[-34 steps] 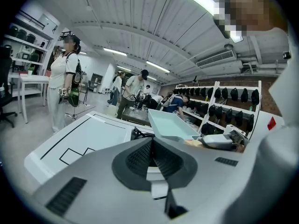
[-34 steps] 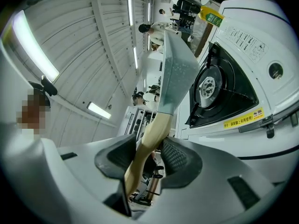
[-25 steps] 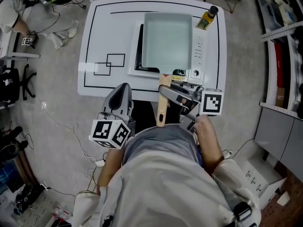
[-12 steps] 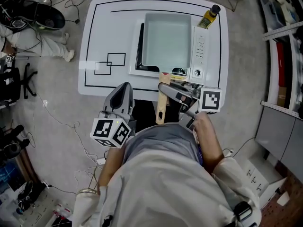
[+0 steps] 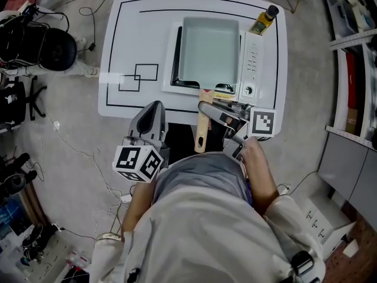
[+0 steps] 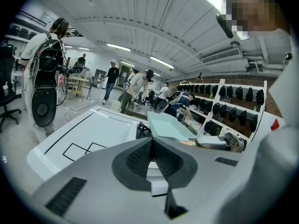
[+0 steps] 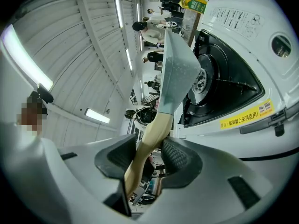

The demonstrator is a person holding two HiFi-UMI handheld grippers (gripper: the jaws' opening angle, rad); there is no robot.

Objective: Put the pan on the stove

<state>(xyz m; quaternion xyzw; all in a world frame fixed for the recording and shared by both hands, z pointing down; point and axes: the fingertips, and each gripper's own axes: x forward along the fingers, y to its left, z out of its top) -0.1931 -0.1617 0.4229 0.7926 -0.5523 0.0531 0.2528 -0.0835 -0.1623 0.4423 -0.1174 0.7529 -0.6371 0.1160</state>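
The white table (image 5: pixel 135 40) with its black outlines carries the stove (image 5: pixel 250 58) at the right, with an oil bottle (image 5: pixel 264 19) at the far corner just beside it. Your right gripper (image 5: pixel 206 108) is clenched on the pan's wooden handle (image 5: pixel 202 131), which juts out past the table's near edge, and the pale blue-green pan (image 5: pixel 209 49) sits over the stove's black burner, though you cannot tell whether it rests there. Your left gripper (image 5: pixel 154 108) hangs at the near edge with its jaws pressed together on nothing.
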